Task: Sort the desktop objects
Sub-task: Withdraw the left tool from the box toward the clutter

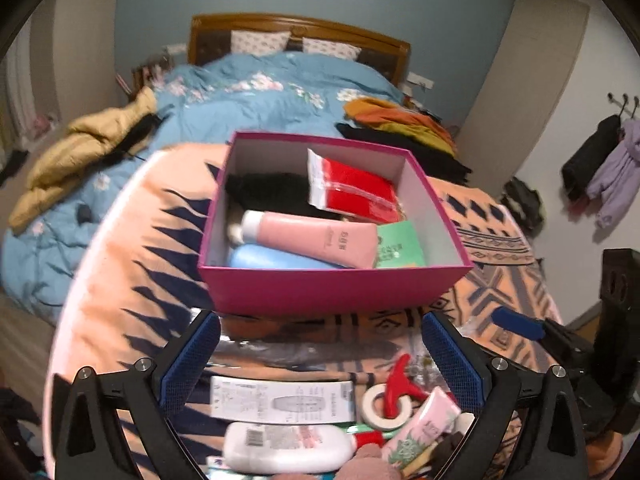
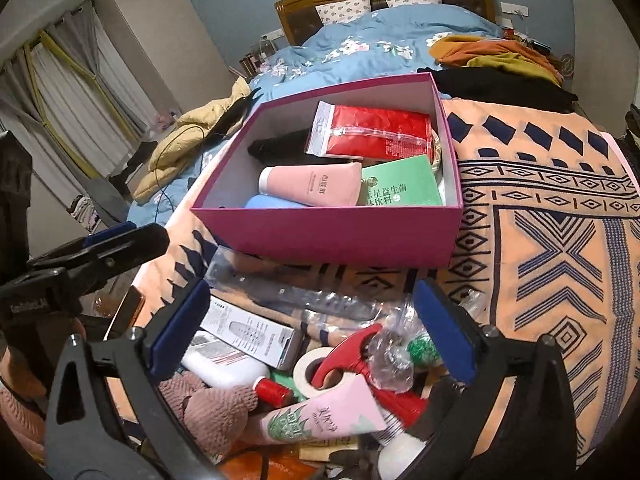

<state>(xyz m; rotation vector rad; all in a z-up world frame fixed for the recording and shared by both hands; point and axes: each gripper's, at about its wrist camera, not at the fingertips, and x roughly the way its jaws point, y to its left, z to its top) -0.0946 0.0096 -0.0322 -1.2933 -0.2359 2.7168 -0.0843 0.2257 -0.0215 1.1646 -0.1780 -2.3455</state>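
Left wrist view: above near edge of patterned table (image 1: 120,264), facing pink box (image 1: 336,288) and bed (image 1: 248,92) beyond, close. Right wrist view: same direction, from further right, nearer clutter. Shared: pink box (image 2: 332,236), clutter pile, bed (image 2: 360,48).

Box (image 2: 328,236) sits on blanket-covered table (image 2: 560,208), w/ bed (image 2: 360,52) behind it. In box: packet (image 2: 380,132) at back right, tube (image 2: 316,188) lying across the front, booklet (image 2: 400,184) to its right, bottle (image 2: 268,203) partly under tube, front left. Before the box, nearer the cameras, a heap: carton (image 2: 256,334) at left, bottle w/ label (image 2: 228,368) just in front of it, tape roll (image 2: 316,372) to the right, flat tube (image 2: 320,420) nearest. Coat (image 1: 80,156) on bed, left of table.
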